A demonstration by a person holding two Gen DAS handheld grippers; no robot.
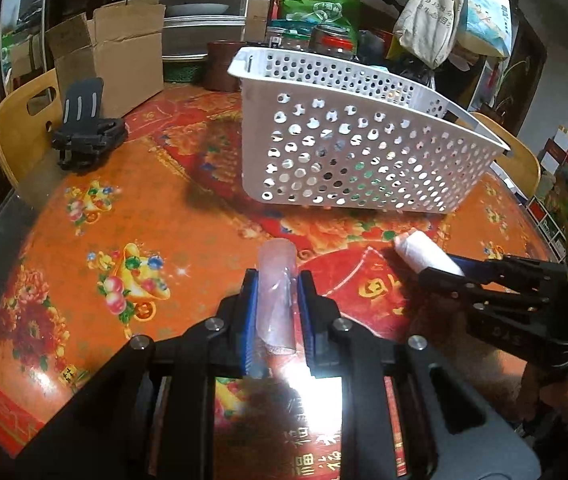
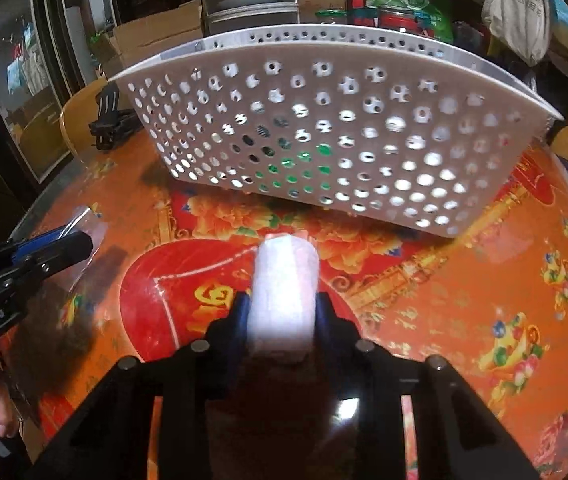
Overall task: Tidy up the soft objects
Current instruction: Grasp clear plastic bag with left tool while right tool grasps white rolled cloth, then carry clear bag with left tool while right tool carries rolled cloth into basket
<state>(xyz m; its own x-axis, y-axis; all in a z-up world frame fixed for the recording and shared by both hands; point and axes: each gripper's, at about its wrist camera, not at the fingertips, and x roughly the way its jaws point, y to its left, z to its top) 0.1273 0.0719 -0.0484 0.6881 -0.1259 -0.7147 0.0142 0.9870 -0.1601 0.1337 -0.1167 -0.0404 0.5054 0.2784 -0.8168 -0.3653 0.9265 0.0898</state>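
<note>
**Ana:** Left wrist view first. What takes up the most room?

**Ben:** The worktop [image 1: 103, 220], under an orange and red cloth printed with flowers and gold ingots. On its far half stands a white perforated basket [image 1: 348, 152], upright and open at the top. Something green shows through its holes, but I cannot tell what it is.

**Ana:** And beyond the worktop?

**Ben:** A cardboard box [image 1: 111, 52] at the far left edge, with a wooden chair [image 1: 15, 128] beside it. A black stand [image 1: 87, 124] sits on the worktop near that chair.

**Ana:** Now the claws.

**Ben:** The left claw [image 1: 275, 284] is clamped narrow on a clear plastic roll [image 1: 275, 280], which stands up between the blue pads and pokes out past the tips, above the worktop on the near side of the basket.

**Ana:** And the right one?

**Ben:** The right claw [image 2: 284, 304] grips a white roll [image 2: 284, 296] of soft material; in the right wrist view both fingers press its sides. The roll juts forward toward the basket wall [image 2: 324, 128] but stays well short of it, over the red panel of the cloth.

**Ana:** How do the two stand to each other?

**Ben:** Side by side and apart, neither roll touching the other. From the left wrist view the white roll [image 1: 428, 254] lies to the right of the clear one.
</note>
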